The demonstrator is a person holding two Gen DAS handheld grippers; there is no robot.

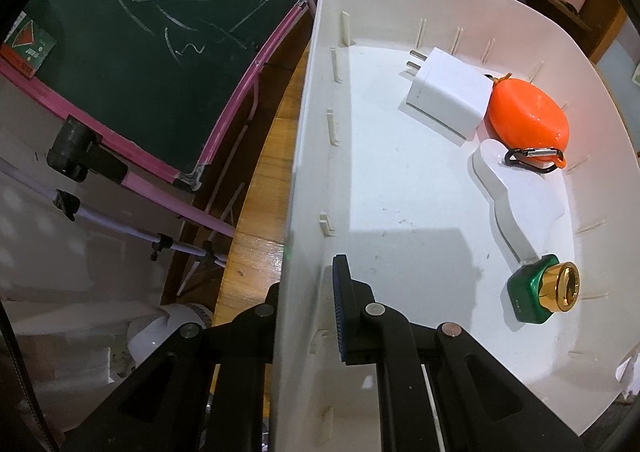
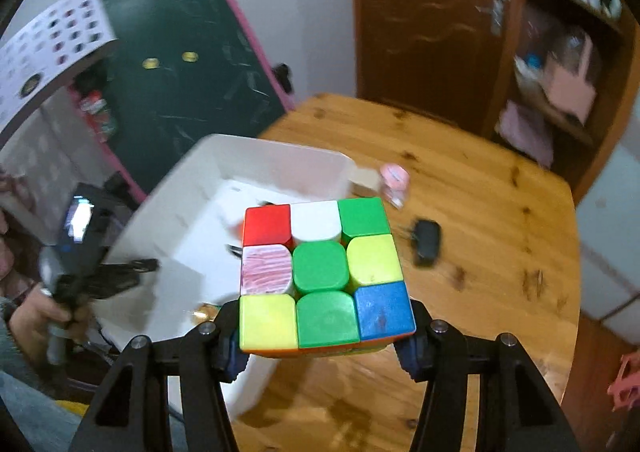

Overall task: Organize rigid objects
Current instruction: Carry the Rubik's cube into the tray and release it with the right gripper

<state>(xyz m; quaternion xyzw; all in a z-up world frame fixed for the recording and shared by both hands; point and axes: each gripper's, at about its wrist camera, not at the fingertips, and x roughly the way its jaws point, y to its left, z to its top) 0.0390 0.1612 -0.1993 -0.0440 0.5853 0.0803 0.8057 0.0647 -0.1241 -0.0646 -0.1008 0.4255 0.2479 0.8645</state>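
Hand-held grippers: two; the left hand-held gripper (image 1: pixel 310 316) is clamped on the bin's near wall, one finger (image 1: pixel 344 312) inside and the other outside; the right hand-held gripper (image 2: pixel 322 348) holds the cube between its pads.
Cube (image 2: pixel 324 272): one, multicoloured, three by three; lifted above the worktop, over the bin's near corner; no long axis, its top face tilts toward the camera, centre tile green.
Bin (image 1: pixel 304 156): one, white, rectangular, open-topped; its long axis runs away from the left camera; it sits at the worktop's left edge.
Things in the bin: four, all along the right side.
Charger (image 1: pixel 444 96): one, white; lies flat, its two prongs point to the far end.
Orange case (image 1: pixel 528 116): one, oval; touches the charger, with a black carabiner (image 1: pixel 534 158) at its near end.
White flat piece (image 1: pixel 520 200): one, curved; long axis along the bin.
Green and gold item (image 1: pixel 544 290): one; on its side, gold end pointing to the right wall.
Worktop (image 2: pixel 480 212): one, wooden; carries a small black item (image 2: pixel 426 242) and a blurred pink one (image 2: pixel 394 180), both outside the bin.
Blackboard (image 1: pixel 152 36): one, pink-framed, left of the bin.
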